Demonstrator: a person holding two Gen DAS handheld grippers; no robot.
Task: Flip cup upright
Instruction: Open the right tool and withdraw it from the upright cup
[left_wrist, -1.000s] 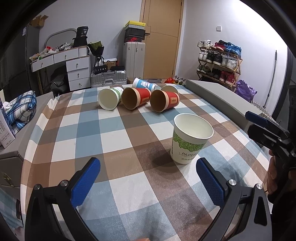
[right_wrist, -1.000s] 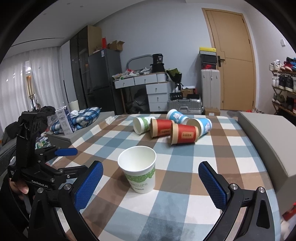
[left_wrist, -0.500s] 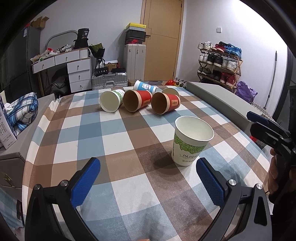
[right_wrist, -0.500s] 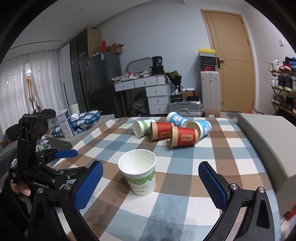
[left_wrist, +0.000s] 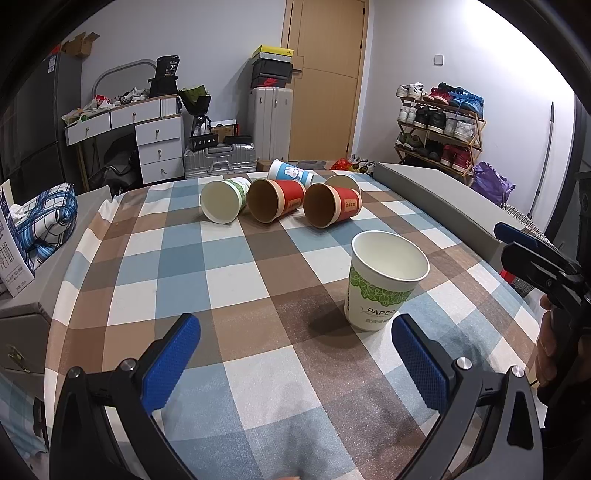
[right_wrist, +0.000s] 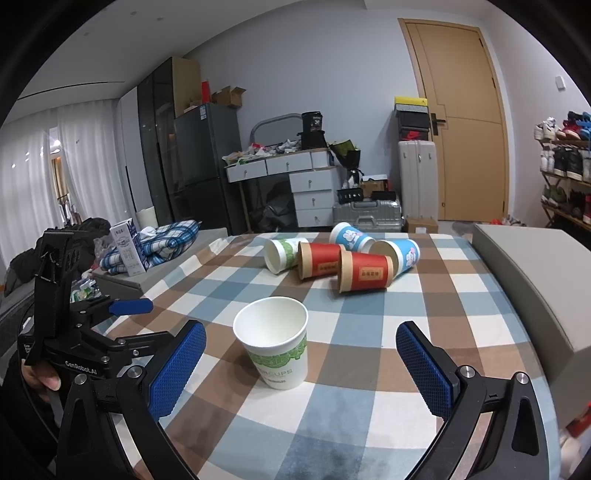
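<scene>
- Cup (left_wrist: 386, 280), white with a green leaf band, stands upright on the checked cloth (left_wrist: 236, 266), mouth up; the right wrist view shows it too (right_wrist: 275, 347).
- Left gripper (left_wrist: 295, 354) sits low over the cloth, jaws wide apart with nothing between them; the cup stands just ahead of its right blue pad (left_wrist: 417, 362), not touching it as far as the view shows.
- Right gripper (right_wrist: 301, 363) also has its jaws wide apart; the cup stands between and slightly ahead of the two pads, nearer the left one, with a clear gap on each side.
- In the left wrist view the right gripper shows at the right edge (left_wrist: 532, 254), held in a hand (left_wrist: 546, 343); in the right wrist view the left gripper shows at the left (right_wrist: 92, 332).
- Five more cups lie on their sides in a cluster at the far end of the cloth: a green-and-white one (left_wrist: 223, 201), two red ones (left_wrist: 275, 199) (left_wrist: 330, 205), and two blue ones behind (right_wrist: 349, 236) (right_wrist: 400, 254).
- The red and green-and-white cups touch or nearly touch each other, mouths turned toward the left camera.
- Grey box (right_wrist: 535, 280) runs along the right side of the cloth.
</scene>
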